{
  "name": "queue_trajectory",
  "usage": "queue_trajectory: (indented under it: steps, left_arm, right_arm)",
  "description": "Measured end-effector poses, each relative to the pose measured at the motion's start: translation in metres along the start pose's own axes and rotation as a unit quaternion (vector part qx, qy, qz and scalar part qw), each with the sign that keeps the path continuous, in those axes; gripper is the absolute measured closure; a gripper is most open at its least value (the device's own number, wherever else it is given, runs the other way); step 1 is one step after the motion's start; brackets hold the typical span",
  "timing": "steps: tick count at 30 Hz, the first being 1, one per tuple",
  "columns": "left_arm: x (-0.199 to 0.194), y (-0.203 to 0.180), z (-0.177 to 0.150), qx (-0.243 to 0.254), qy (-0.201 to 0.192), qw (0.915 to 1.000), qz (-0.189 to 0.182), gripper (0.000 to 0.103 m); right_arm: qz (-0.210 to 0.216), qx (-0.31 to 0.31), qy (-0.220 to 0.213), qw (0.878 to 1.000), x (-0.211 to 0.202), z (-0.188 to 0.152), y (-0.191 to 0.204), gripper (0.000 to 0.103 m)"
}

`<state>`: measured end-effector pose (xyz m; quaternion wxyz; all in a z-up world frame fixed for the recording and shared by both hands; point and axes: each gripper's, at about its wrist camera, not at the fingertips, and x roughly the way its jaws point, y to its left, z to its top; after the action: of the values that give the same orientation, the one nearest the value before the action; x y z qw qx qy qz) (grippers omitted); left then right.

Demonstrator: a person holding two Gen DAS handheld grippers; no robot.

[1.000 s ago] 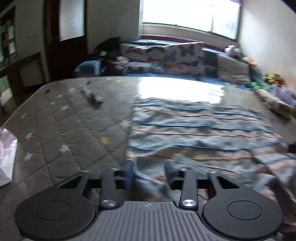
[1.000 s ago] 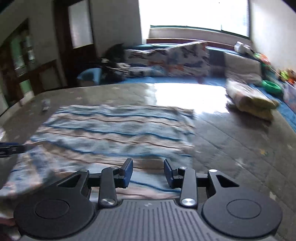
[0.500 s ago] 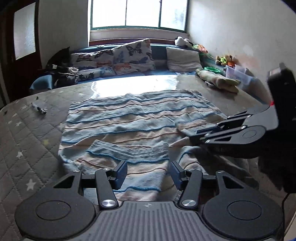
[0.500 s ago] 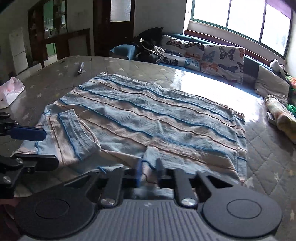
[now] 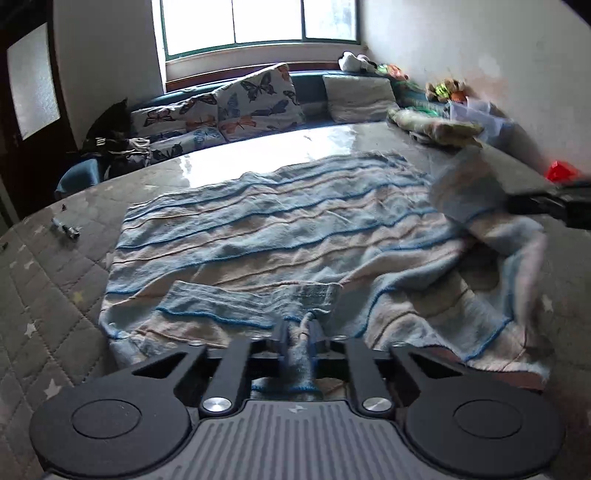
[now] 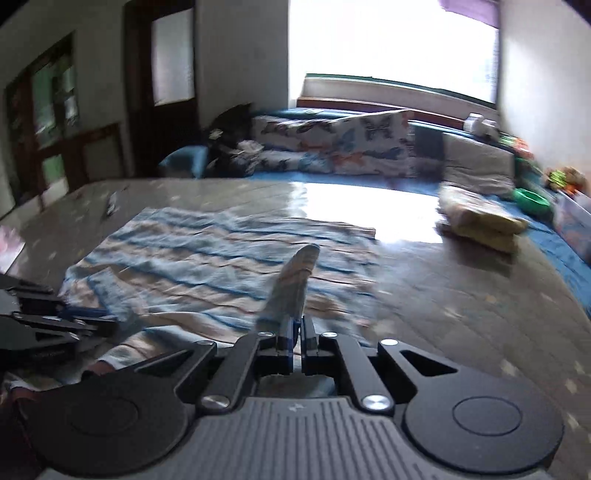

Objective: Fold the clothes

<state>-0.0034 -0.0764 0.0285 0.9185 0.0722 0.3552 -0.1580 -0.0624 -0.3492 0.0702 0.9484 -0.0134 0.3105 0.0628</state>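
Striped garment (image 5: 280, 229) spread flat on quilted mattress (image 5: 48, 280), ahead of both tongs; left gripper (image 5: 298, 338) clamped on near hem, blue pads pinching bunched fabric; right gripper (image 6: 295, 334) closed on lifted edge, cloth standing up between its fingers; butterfly cushions (image 5: 255, 101) far beyond tongs under window (image 5: 258, 22); folded bundle (image 6: 480, 221) ahead-right of right gripper
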Motion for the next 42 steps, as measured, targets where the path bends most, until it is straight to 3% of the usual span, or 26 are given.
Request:
queue_trajectory:
  steps: [7,14,24,28,33,38,39,42]
  left_arm:
    - [-0.043,0.041,0.002,-0.070,-0.042,0.9960,0.035,0.097]
    - [-0.096,0.095,-0.023,-0.145,-0.068,0.9813,0.107,0.098]
    - [-0.124,0.138,-0.088,-0.251,-0.019,0.9508,0.180,0.098]
    - [-0.126,0.146,-0.102,-0.270,-0.002,0.9428,0.195,0.097]
    - [-0.132,0.139,-0.092,-0.244,-0.016,0.9515,0.187,0.096]
    - [-0.119,0.129,-0.075,-0.217,-0.018,0.9618,0.166,0.089]
    - [-0.115,0.127,-0.072,-0.212,-0.016,0.9635,0.163,0.086]
    - [-0.102,0.120,-0.063,-0.196,-0.010,0.9683,0.155,0.076]
  right_arm:
    - [-0.065,0.075,-0.015,0.995,-0.038,-0.031,-0.048,0.100]
    - [-0.104,0.119,-0.006,0.987,-0.060,-0.063,-0.074,0.100]
    - [-0.097,0.138,0.011,0.986,-0.048,-0.073,-0.078,0.093]
    - [-0.090,0.148,0.020,0.985,-0.028,-0.070,-0.082,0.076]
    - [-0.094,0.156,0.027,0.983,-0.005,-0.066,-0.087,0.067]
    - [-0.098,0.141,0.031,0.985,0.009,-0.066,-0.084,0.067]
    - [-0.098,0.135,0.031,0.985,0.010,-0.065,-0.081,0.070]
    - [-0.099,0.122,0.030,0.987,0.009,-0.066,-0.076,0.091]
